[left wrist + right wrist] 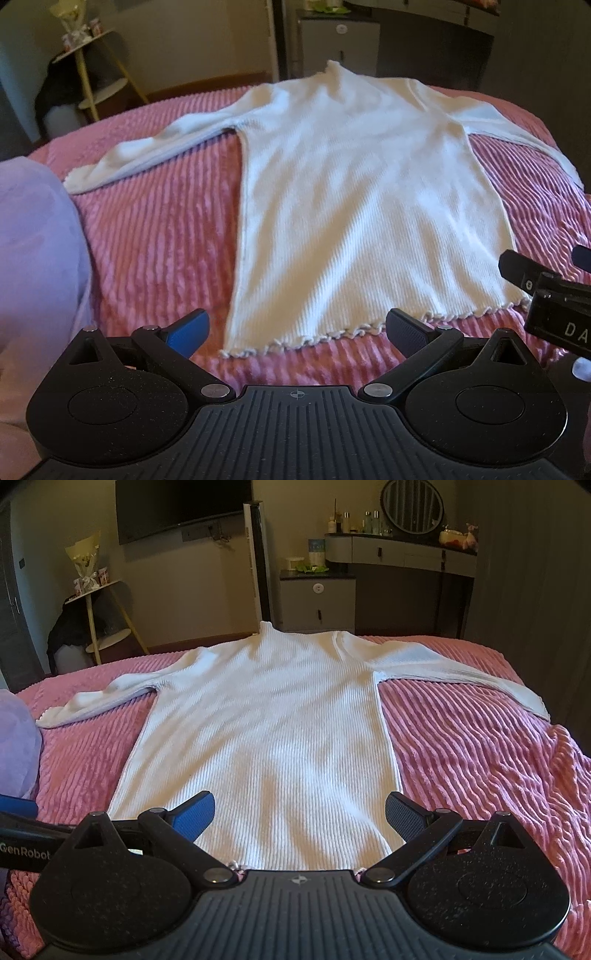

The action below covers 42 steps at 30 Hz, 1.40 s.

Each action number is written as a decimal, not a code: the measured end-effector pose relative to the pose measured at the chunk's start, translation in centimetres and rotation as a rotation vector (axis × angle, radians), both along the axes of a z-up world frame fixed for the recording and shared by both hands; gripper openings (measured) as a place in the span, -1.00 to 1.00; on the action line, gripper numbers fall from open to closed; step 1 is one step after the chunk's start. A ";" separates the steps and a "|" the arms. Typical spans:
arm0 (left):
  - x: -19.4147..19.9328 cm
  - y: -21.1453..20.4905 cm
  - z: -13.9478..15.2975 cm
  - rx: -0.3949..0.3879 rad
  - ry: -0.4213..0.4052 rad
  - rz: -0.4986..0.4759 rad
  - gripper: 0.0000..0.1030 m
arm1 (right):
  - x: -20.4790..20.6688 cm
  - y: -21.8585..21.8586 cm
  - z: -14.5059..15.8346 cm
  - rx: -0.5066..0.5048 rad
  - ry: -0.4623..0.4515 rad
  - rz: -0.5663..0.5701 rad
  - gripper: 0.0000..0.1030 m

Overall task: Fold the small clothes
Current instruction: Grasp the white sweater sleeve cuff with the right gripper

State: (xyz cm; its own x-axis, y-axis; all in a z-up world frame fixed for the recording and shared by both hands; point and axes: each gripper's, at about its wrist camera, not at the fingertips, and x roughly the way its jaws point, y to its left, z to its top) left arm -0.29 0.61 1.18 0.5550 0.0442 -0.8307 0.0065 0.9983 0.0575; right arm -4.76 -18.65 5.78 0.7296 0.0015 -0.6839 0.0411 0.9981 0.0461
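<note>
I am looking at a white ribbed top (266,731) lying flat across the middle of the frame on the pink bedspread (461,746), both sleeves spread toward the left and right edges — nothing folded yet, as far as I can judge, so the whole job is ahead. I am holding my right hand-held gripper (300,818) low over the hem at the bottom centre, jaws wide apart and gripping nothing. My left hand-held gripper (297,330) is hovering just short of the frilled hem, equally spread and empty.
</note>
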 end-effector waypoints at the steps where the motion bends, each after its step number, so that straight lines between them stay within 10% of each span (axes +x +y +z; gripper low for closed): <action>1: -0.1 0.1 0.1 0.001 -0.004 0.000 1.00 | 0.0 0.0 0.0 -0.001 0.001 0.002 0.92; 16: 1.7 -0.7 0.3 0.019 -0.011 -0.031 1.00 | 1.4 -0.5 -0.9 0.052 0.035 0.012 0.92; 23: 6.6 -0.9 2.3 -0.027 -0.063 0.019 1.00 | 5.2 -6.7 -2.1 0.469 -0.018 0.015 0.92; 32: 15.5 -1.5 -1.4 0.004 -0.113 0.153 1.00 | 12.9 -20.5 -6.5 0.585 -0.081 -0.288 0.90; 39: 18.0 -1.0 -8.1 0.102 -0.083 0.160 1.00 | 18.1 -34.2 -10.0 0.680 -0.180 -0.630 -0.18; 42: 18.9 -1.3 -9.6 0.110 -0.077 0.135 1.00 | 19.6 -39.0 -12.4 0.718 -0.185 -0.799 -0.25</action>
State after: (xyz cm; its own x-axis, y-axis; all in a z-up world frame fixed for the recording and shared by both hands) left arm 18.64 -0.66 -8.43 0.5996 0.2107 -0.7721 -0.1358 0.9775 0.1614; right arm 14.80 -57.67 -6.61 0.7889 -0.1632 -0.5925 0.5983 0.4240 0.6799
